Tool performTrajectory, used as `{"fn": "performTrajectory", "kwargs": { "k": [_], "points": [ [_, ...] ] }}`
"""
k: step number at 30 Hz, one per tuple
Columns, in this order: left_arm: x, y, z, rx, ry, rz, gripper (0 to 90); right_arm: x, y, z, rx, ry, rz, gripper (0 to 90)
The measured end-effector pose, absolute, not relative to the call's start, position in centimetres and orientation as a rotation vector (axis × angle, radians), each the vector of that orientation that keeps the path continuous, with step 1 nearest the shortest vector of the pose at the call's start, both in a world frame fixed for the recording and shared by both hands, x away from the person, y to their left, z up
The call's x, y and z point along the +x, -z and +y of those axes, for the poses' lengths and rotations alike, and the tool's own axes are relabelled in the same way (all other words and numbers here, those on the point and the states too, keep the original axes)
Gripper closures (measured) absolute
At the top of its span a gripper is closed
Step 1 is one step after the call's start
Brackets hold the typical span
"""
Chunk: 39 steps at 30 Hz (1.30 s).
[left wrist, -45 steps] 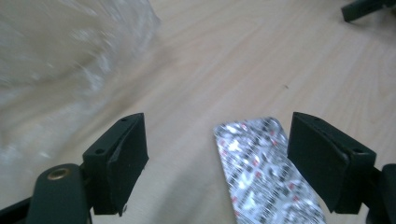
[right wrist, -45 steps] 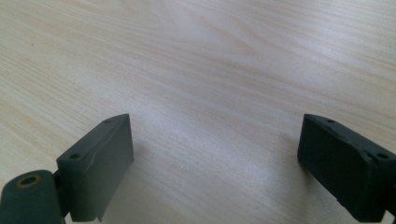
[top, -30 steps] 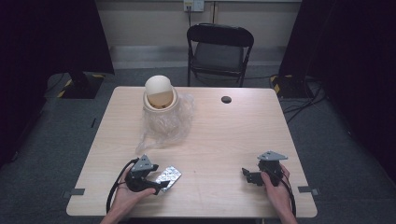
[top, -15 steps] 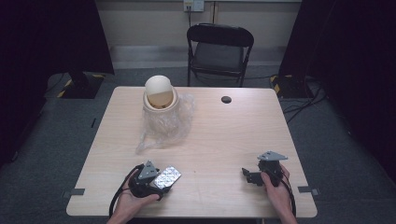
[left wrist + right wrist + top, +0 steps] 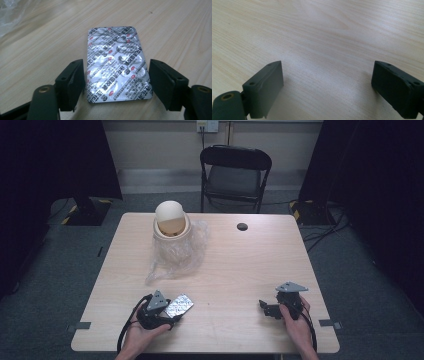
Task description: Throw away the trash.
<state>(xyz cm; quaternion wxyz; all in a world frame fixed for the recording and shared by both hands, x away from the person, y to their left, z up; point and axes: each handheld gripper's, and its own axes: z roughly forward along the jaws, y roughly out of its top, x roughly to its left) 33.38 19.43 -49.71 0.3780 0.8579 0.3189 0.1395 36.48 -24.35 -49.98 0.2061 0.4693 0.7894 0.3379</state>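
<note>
A silver foil blister pack (image 5: 116, 66) lies flat on the wooden table (image 5: 235, 265) near its front left, also seen from above as the blister pack (image 5: 180, 305). My left gripper (image 5: 117, 72) is open, its two jaws straddling the near end of the pack, close against its long edges. From above, the left gripper (image 5: 169, 313) sits low at the table's front edge in a person's hand. My right gripper (image 5: 266, 308) rests at the front right, open, and in its own view the right gripper (image 5: 327, 75) has only bare wood between the jaws.
A cream round container with a domed lid (image 5: 171, 222) stands at the back left on a crumpled clear plastic bag (image 5: 177, 252). A small black disc (image 5: 242, 226) lies at the back centre. A black folding chair (image 5: 235, 170) stands beyond the table.
The left hand and gripper have drawn back slightly toward the table's front edge. The blister pack has stayed in place and the right gripper has not moved.
</note>
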Motion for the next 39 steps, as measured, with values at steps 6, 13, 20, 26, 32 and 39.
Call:
{"fn": "performTrajectory", "kwargs": {
  "k": [6,13,20,26,32,39],
  "points": [
    [34.1,49.6,19.4,2.203,-0.349,0.806,34.0,36.5,50.0,-24.4,1.305,-0.942,2.199,9.8],
    [34.0,49.3,19.7,2.161,-0.34,0.812,34.1,36.5,50.0,-24.4,1.304,-0.942,2.199,9.8],
    [33.9,48.5,20.2,2.116,-0.339,0.823,34.1,36.5,50.0,-24.3,1.308,-0.941,2.199,9.8],
    [34.2,47.8,20.4,2.105,-0.333,0.827,34.1,36.5,50.0,-24.4,1.305,-0.942,2.199,9.8],
    [34.8,46.7,21.0,2.07,-0.347,0.84,34.1,36.5,50.0,-24.4,1.306,-0.942,2.198,9.8],
    [35.4,45.4,21.5,2.047,-0.366,0.822,34.1,36.5,50.0,-24.4,1.305,-0.942,2.199,9.8]
  ]
}}
